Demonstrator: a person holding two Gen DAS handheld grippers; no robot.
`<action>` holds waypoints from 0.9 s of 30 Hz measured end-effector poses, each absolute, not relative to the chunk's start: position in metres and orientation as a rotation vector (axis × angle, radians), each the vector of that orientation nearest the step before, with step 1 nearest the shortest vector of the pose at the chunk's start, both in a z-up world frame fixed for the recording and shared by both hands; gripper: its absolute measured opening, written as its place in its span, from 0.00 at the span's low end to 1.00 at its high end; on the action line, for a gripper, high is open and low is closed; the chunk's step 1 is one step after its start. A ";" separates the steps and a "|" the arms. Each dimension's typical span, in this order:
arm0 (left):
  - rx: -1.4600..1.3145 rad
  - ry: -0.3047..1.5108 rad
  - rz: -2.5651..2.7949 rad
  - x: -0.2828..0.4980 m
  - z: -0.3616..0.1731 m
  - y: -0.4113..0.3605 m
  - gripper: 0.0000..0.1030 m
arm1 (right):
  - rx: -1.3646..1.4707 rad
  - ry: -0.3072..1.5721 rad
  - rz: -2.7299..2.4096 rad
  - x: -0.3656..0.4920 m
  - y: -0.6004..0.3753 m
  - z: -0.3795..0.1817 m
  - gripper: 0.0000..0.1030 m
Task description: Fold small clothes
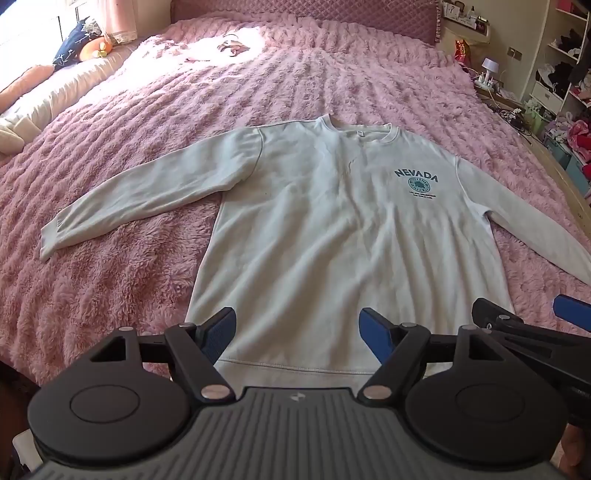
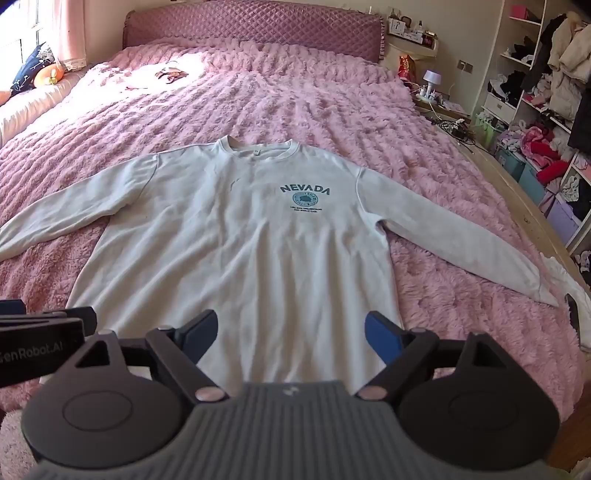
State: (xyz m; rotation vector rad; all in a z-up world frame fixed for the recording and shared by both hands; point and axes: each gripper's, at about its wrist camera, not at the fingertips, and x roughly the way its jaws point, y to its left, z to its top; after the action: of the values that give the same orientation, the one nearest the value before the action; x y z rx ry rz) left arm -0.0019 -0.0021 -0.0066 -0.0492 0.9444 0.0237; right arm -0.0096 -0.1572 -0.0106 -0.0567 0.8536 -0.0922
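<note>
Nearest to the cameras, the left gripper [image 1: 297, 334] and the right gripper [image 2: 290, 338] hang side by side above the near hem of the sweatshirt [image 1: 332, 236]. The jaws of both stand wide open and hold nothing; the blue pads do not touch the cloth.

The sweatshirt lies flat on the bed [image 1: 110, 258], front side up, with the hem near and the collar [image 2: 258, 149] far. Both sleeves are spread out to the left and to the right. No fold is made yet, so in my judgement the task is only at its start: the sleeves and the body are all left to fold.

The cloth is a pale, soft knit with small wrinkles, a ribbed hem and ribbed cuffs, and a dark printed logo [image 2: 304, 197] on the chest. The bed cover under it is pink, fluffy and ridged. Farther away stands a quilted pink headboard [image 2: 251, 33], and on the right are open shelves [image 2: 535, 92] full of clothes.
</note>
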 end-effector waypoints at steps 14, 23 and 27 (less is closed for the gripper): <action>-0.046 0.956 0.017 -0.001 -0.008 -0.003 0.87 | -0.057 0.860 -0.090 -0.008 -0.159 -0.011 0.80; -0.049 0.965 0.021 -0.001 -0.009 -0.003 0.87 | -0.059 0.859 -0.091 -0.008 -0.158 -0.011 0.80; -0.050 0.964 0.020 -0.001 -0.010 -0.002 0.87 | -0.059 0.859 -0.088 -0.008 -0.158 -0.011 0.80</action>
State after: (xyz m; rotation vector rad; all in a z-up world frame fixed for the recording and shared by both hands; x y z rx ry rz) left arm -0.0011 -0.0024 -0.0095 -0.0501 0.9641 0.0202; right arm -0.0079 -0.1580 -0.0110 -0.0594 0.8589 -0.0882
